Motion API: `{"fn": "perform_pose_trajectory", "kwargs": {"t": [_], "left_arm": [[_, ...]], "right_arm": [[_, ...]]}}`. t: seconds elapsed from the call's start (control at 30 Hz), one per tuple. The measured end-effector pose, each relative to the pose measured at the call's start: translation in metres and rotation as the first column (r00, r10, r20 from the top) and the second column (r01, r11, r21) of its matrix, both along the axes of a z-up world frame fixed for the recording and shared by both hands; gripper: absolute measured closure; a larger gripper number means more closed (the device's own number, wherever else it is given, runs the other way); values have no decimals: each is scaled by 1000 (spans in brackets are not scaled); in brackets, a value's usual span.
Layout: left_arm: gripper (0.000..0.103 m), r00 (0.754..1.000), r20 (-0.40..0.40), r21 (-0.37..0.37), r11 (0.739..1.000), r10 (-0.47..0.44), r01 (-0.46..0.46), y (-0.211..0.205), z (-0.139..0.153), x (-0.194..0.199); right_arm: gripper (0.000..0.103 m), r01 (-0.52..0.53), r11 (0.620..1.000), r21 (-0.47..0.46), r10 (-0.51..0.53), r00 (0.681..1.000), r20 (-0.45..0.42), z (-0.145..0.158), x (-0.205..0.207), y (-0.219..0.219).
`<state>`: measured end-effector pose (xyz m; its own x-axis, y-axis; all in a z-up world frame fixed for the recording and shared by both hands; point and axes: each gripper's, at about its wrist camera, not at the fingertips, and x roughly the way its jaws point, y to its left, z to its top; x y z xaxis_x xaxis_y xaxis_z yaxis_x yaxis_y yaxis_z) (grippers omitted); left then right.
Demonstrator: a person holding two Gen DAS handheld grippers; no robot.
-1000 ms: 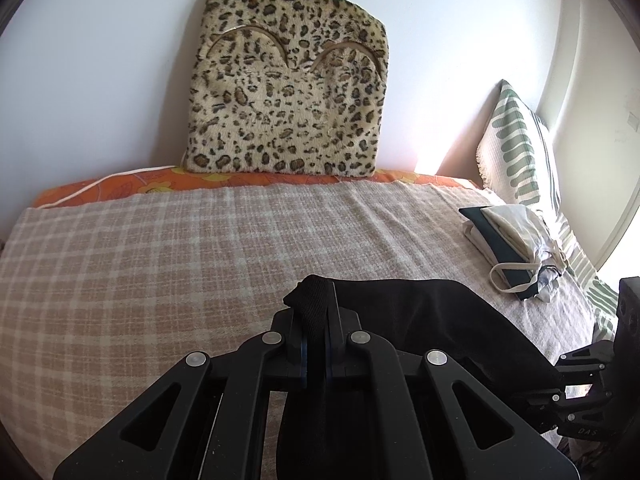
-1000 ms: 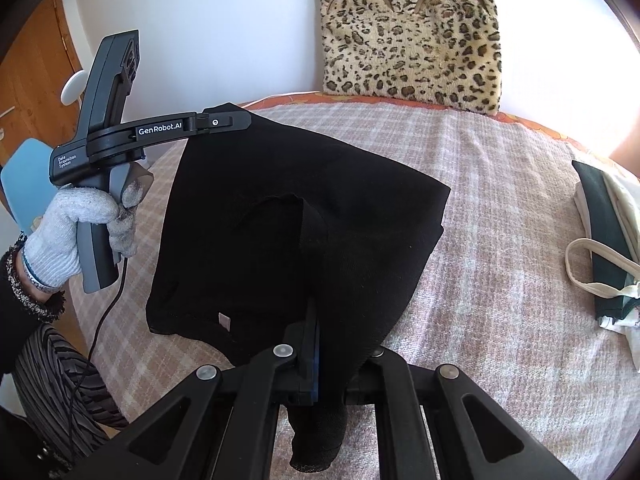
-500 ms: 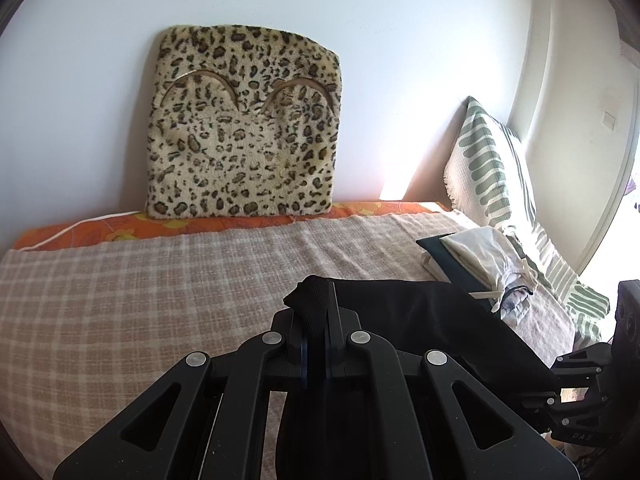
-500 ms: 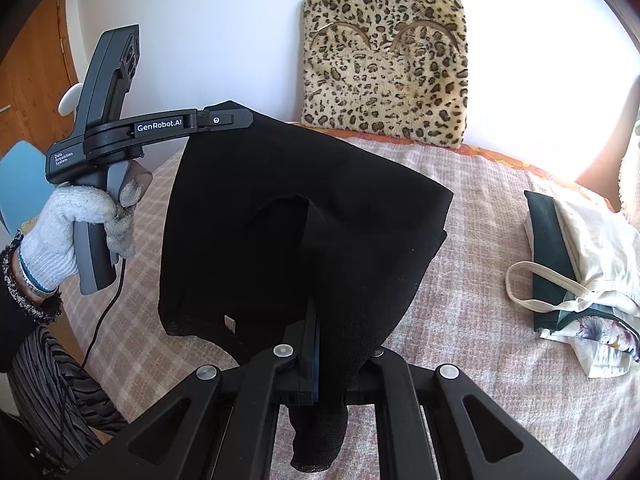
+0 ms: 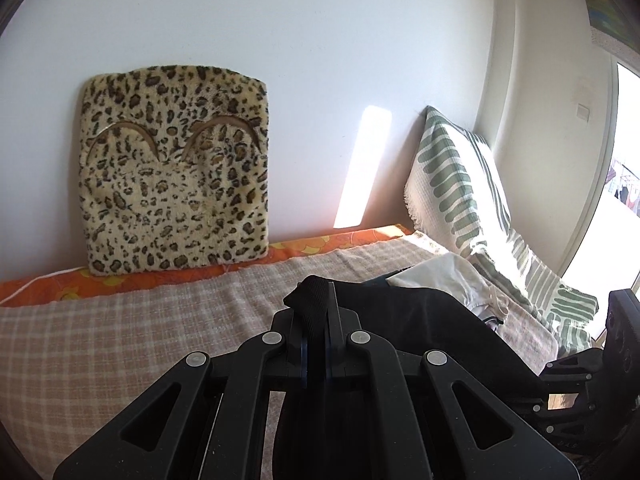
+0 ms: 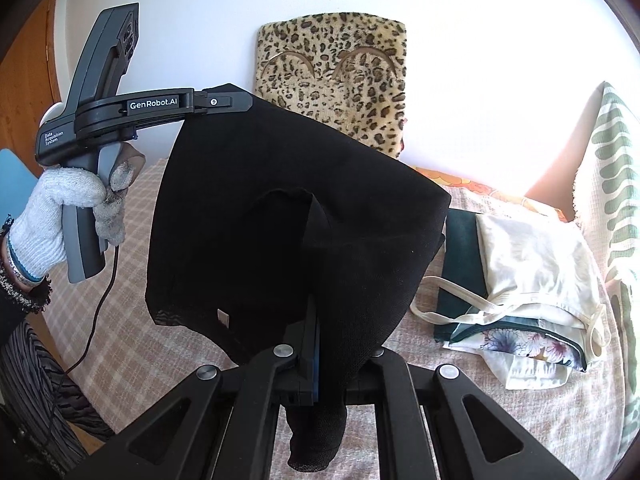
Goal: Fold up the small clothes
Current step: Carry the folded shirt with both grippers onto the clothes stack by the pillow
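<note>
A black garment (image 6: 280,216) hangs in the air above the bed, held by both grippers. My left gripper (image 5: 318,312) is shut on one corner of the black garment (image 5: 420,328); it also shows in the right wrist view (image 6: 240,102), held by a white-gloved hand at upper left. My right gripper (image 6: 320,320) is shut on another edge of the garment, with a strap end dangling below the jaws. The right gripper's body shows at the left wrist view's right edge (image 5: 600,368).
The bed has a checked beige blanket (image 5: 120,344) (image 6: 460,408). A pile of folded clothes (image 6: 520,280) lies at the right, also in the left wrist view (image 5: 448,276). A leopard-print cushion (image 5: 172,172) leans on the wall. A green-striped pillow (image 5: 460,184) is at right.
Both grippers have risen with the black garment, lifting it clear of the bed. The views now tilt higher toward the wall.
</note>
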<state>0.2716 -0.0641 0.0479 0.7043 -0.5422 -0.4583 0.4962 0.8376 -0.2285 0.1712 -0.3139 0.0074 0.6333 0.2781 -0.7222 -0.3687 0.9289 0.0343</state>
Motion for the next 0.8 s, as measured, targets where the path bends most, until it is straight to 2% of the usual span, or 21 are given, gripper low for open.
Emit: {"fn": "perform_pose_trajectory", "kwargs": {"t": [0.33, 0.57, 0.8], "left_arm": [[99, 997, 23, -23, 997, -72, 72, -80, 13, 15], [99, 992, 14, -39, 991, -124, 124, -136, 7, 30], [99, 990, 4, -62, 988, -141, 141, -180, 3, 46]], "right_arm": [[100, 87, 993, -84, -84, 996, 43, 8, 1, -74], [100, 164, 976, -146, -156, 986, 64, 17, 6, -131], [100, 205, 958, -202, -191, 978, 84, 19, 19, -168]]}}
